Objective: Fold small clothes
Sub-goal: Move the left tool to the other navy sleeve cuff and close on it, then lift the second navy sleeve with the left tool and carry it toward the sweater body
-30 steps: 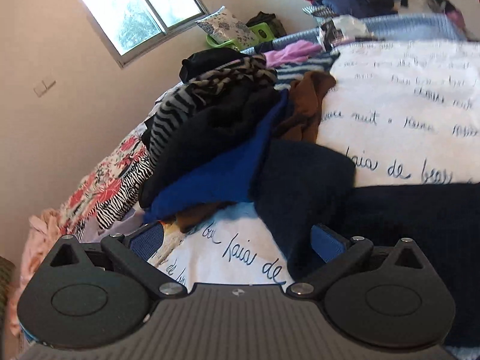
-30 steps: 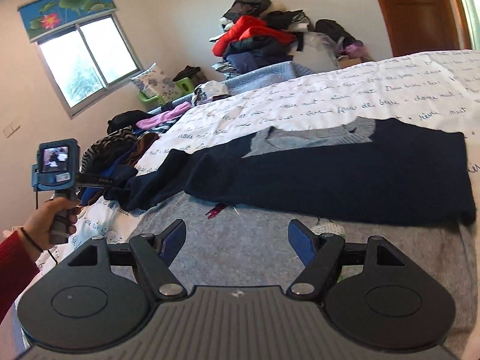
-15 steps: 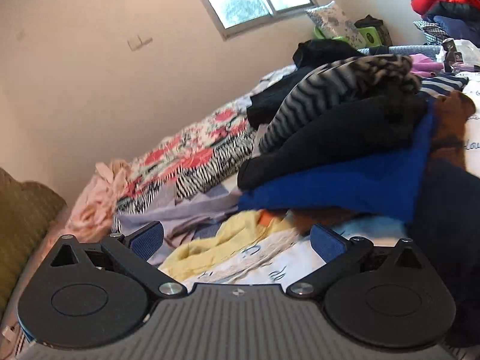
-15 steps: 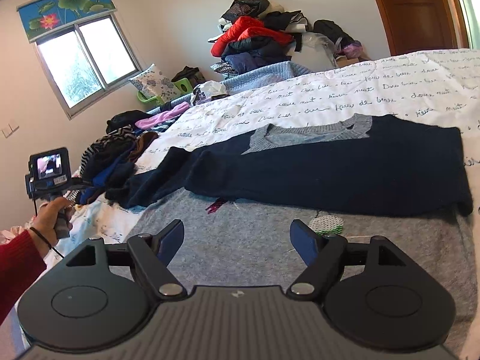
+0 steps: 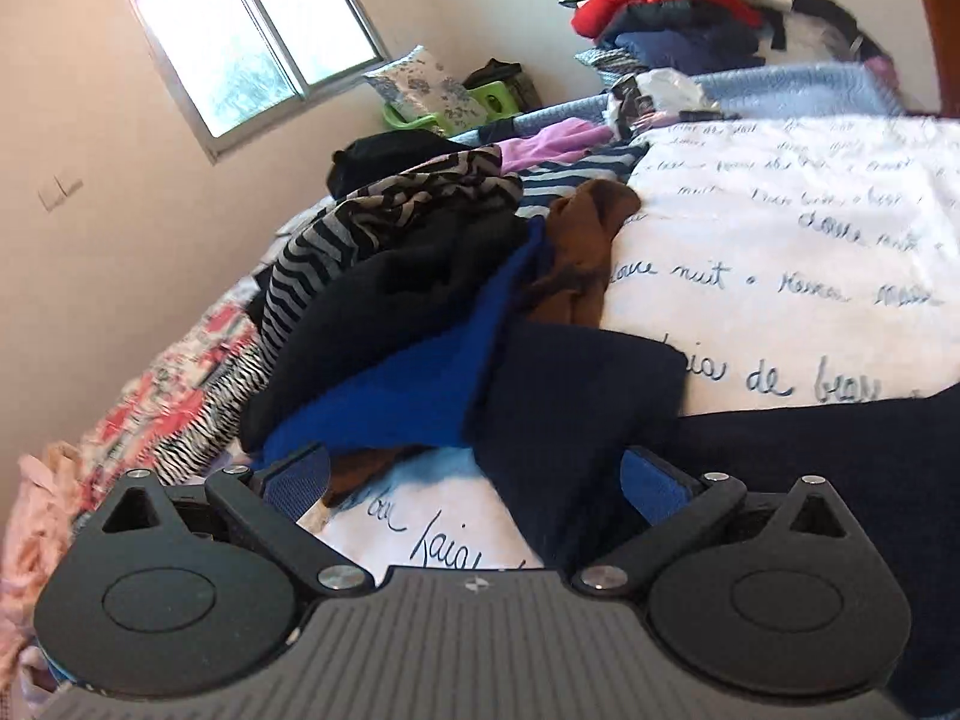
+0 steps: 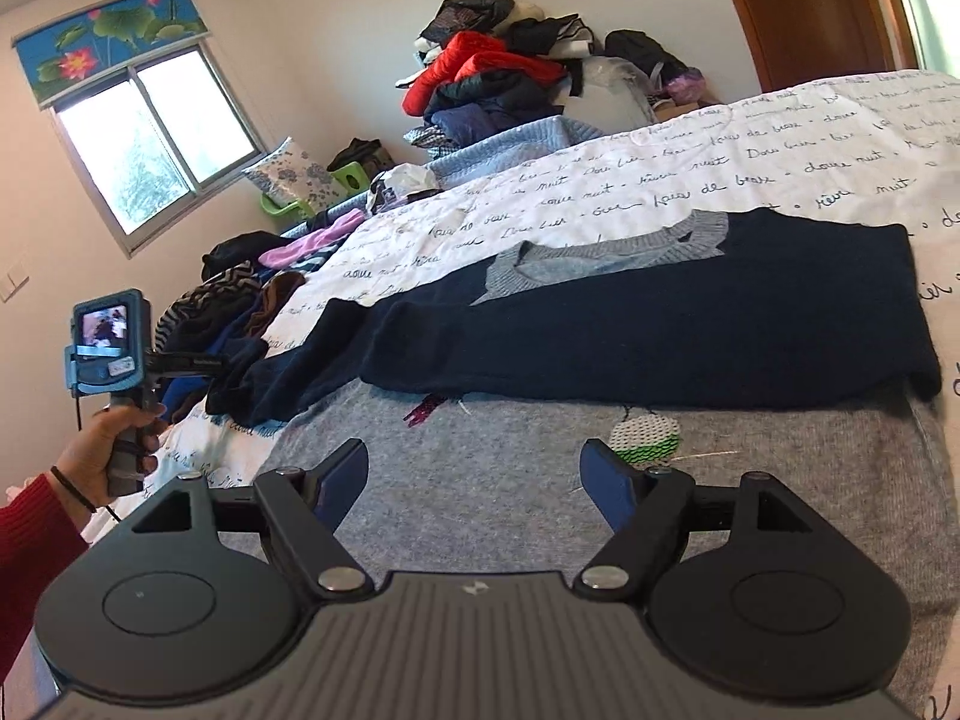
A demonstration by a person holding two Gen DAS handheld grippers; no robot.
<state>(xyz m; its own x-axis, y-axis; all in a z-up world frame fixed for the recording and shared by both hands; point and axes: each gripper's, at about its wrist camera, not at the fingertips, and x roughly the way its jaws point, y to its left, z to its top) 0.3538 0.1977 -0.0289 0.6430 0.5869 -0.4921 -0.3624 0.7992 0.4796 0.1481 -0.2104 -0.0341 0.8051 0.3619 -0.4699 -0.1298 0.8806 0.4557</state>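
Observation:
A navy sweater (image 6: pixel 690 324) with a grey collar and a grey lower half (image 6: pixel 540 438) lies flat on the white lettered bedsheet (image 6: pixel 750 162). My right gripper (image 6: pixel 477 477) hovers open over the grey part, nothing between its blue pads. The sweater's navy sleeve (image 5: pixel 570 408) runs left toward a pile of loose clothes (image 5: pixel 408 300). My left gripper (image 5: pixel 474 480) stands open at the sleeve's end, which lies between the wide jaws with neither pad pressing on it. In the right wrist view the left gripper (image 6: pixel 180 363) is held by a hand (image 6: pixel 102 456) in a red sleeve.
The pile beside the sleeve holds striped, black, bright blue and brown garments. A second heap of clothes (image 6: pixel 498 84) sits against the far wall. A window (image 6: pixel 150 138) is at the left, a wooden door (image 6: pixel 798 6) at the right. A floral quilt (image 5: pixel 180 372) drapes the bed's left edge.
The left gripper swung left toward the floral quilt half a second ago and has come back to the sleeve end. The right gripper has held still, open.

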